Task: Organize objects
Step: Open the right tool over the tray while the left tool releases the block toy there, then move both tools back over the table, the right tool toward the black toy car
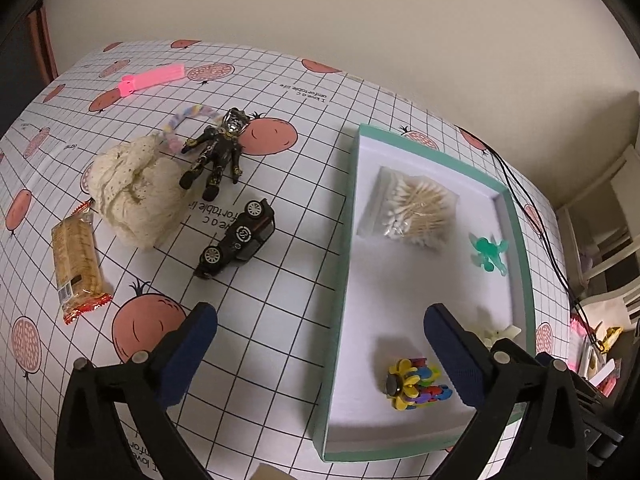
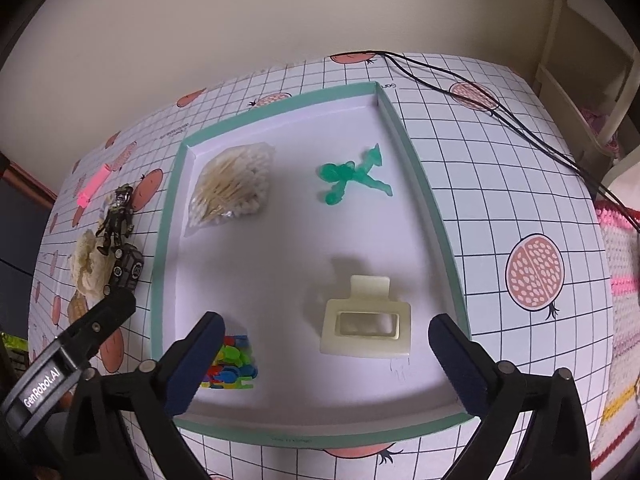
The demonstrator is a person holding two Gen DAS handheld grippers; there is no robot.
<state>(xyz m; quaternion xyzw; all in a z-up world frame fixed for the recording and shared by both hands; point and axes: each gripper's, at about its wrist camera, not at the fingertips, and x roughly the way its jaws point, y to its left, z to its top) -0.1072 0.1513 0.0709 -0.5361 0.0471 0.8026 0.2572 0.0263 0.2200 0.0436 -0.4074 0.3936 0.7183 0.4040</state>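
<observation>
**Now: both claws spread over a part-filled tray**

Largest first, I see the tablecloth (image 1: 288,280), then the teal-rimmed tray (image 2: 420,184). My left gripper (image 1: 320,344) hangs with jaws spread and empty across the tray's left wall; my right gripper (image 2: 326,356) is spread wide above the cream hair clip (image 2: 365,326). Cotton swabs (image 2: 232,184), a green figure (image 2: 352,178) and colourful pieces (image 2: 232,366) lie inside. Outside wait the knitted bundle (image 1: 132,188), biscuits (image 1: 76,252), toy car (image 1: 240,238) and dark figure (image 1: 218,150).
</observation>
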